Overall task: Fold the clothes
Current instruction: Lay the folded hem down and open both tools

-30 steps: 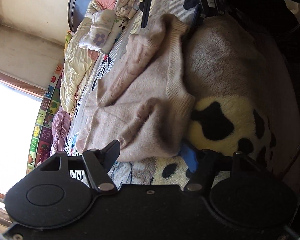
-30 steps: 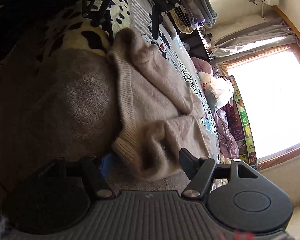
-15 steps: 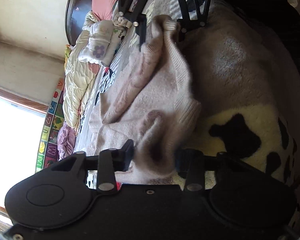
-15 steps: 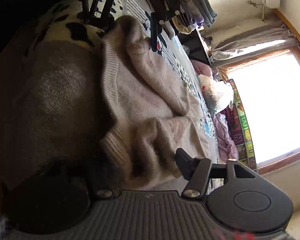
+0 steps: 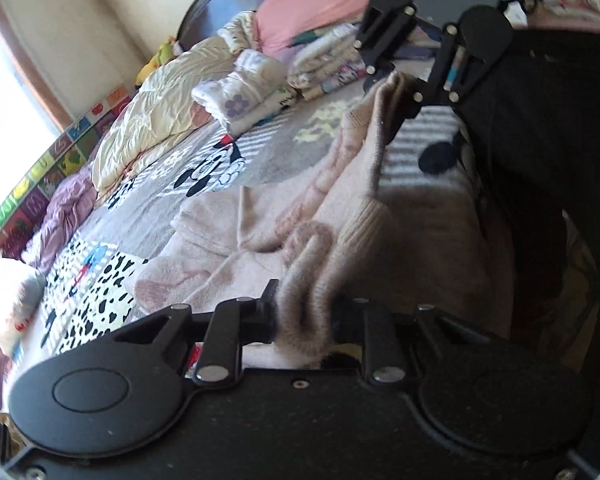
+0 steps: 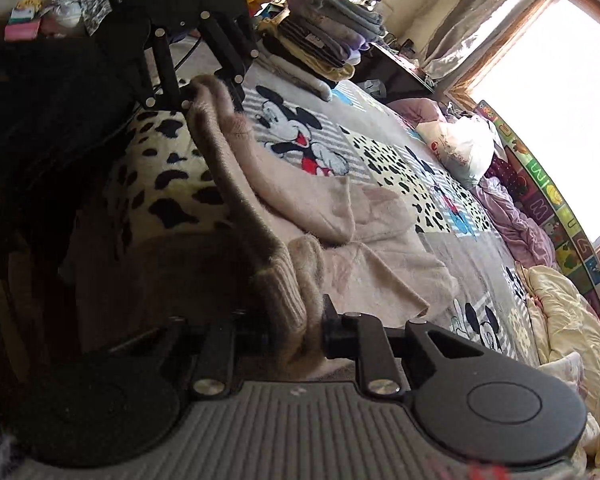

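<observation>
Sunlit from its window, the bedroom is giving over its bed (image 6: 380, 128), under a cartoon-mouse blanket, to a fuzzy beige-pink sweater (image 5: 260, 236) that is lying mid-bed, its body sprawling away from the ribbed hem. Both claws are lifting that hem off the bed: the left claw (image 5: 304, 316) is clamping one bunched corner, the right claw (image 6: 296, 328) the other. Judging by this, the fold is under way; keeping both corners level and taut should be helping the hem travel evenly over the sweater's body.
</observation>
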A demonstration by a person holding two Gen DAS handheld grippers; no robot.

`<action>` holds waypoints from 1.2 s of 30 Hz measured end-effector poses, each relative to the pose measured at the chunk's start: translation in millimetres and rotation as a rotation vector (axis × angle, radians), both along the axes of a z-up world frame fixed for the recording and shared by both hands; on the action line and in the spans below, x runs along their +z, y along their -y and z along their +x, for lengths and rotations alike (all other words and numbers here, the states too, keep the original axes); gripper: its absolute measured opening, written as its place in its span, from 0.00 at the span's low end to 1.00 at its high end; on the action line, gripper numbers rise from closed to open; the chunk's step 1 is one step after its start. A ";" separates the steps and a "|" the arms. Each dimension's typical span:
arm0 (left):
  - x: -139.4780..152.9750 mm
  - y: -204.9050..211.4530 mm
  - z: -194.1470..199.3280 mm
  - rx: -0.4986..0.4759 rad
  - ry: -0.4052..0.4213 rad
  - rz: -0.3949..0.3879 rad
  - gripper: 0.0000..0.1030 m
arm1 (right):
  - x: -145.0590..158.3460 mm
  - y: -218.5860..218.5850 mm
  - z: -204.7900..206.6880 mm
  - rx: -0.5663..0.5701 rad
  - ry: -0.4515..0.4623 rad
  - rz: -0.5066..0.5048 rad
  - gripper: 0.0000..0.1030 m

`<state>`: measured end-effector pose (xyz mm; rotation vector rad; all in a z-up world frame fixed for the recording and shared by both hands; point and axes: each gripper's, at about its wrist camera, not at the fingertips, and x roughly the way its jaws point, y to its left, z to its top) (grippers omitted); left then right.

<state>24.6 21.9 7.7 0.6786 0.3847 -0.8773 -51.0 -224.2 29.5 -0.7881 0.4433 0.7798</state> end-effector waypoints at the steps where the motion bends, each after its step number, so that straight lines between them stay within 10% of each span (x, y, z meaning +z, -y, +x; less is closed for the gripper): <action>1: 8.5 -3.0 15.4 0.026 -0.024 -0.049 0.22 | 13.0 3.0 13.1 -0.018 -0.016 0.040 0.22; 9: 37.5 -26.2 148.9 0.225 -0.292 -0.468 0.22 | 61.4 41.4 159.5 -0.201 -0.184 0.403 0.22; 18: 1.2 -42.8 278.6 0.407 -0.576 -0.778 0.19 | 3.4 91.5 326.2 -0.434 -0.515 0.890 0.21; 24: -42.4 -51.6 334.8 0.487 -0.708 -0.858 0.18 | -50.6 100.1 393.8 -0.511 -0.630 0.996 0.20; 30: -82.1 -40.7 356.8 0.623 -0.737 -0.755 0.20 | -104.0 106.7 423.7 -0.601 -0.690 1.030 0.20; 36: -70.8 -50.9 336.7 0.749 -0.564 -0.735 0.65 | -120.8 104.8 408.0 -0.699 -0.588 1.003 0.35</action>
